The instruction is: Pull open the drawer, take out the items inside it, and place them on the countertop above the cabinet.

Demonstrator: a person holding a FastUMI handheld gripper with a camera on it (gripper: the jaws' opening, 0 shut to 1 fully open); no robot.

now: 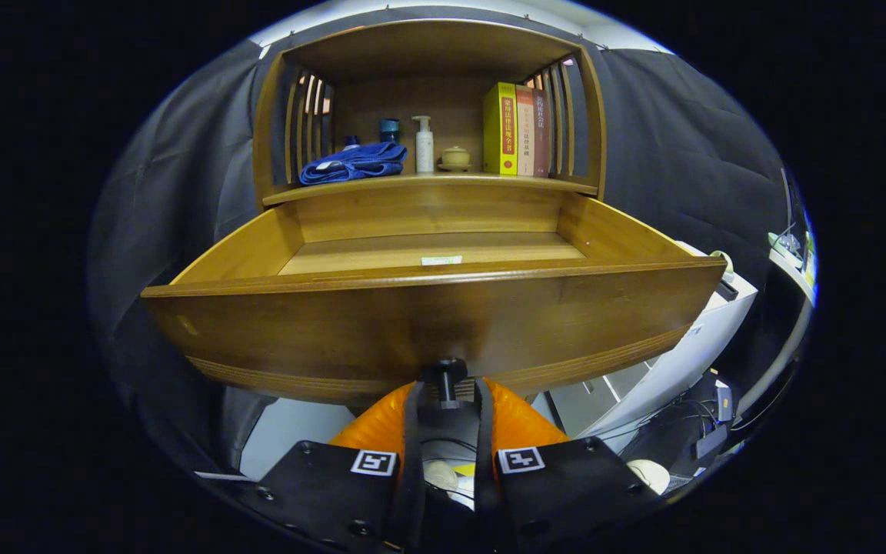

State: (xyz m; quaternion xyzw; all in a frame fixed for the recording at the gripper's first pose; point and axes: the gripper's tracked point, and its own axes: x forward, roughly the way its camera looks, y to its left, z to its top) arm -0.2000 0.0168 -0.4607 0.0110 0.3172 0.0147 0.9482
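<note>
The wooden drawer (428, 323) stands pulled far out of the cabinet toward me. Its dark round knob (444, 372) sits between my fingertips, and my gripper (447, 392) is shut on it, just below the drawer's front panel. On the visible part of the drawer floor lies a small white label (441, 260); the near strip of the floor is hidden behind the front panel. Above the drawer is the countertop (428, 180), where a folded blue cloth (353, 163) lies at the left.
Also on the countertop stand a dark blue cup (389, 129), a white pump bottle (424, 145), a small lidded jar (455, 158) and three upright books (516, 129). Slatted side walls and a roof enclose this shelf. A white unit (681, 362) with cables stands at the right.
</note>
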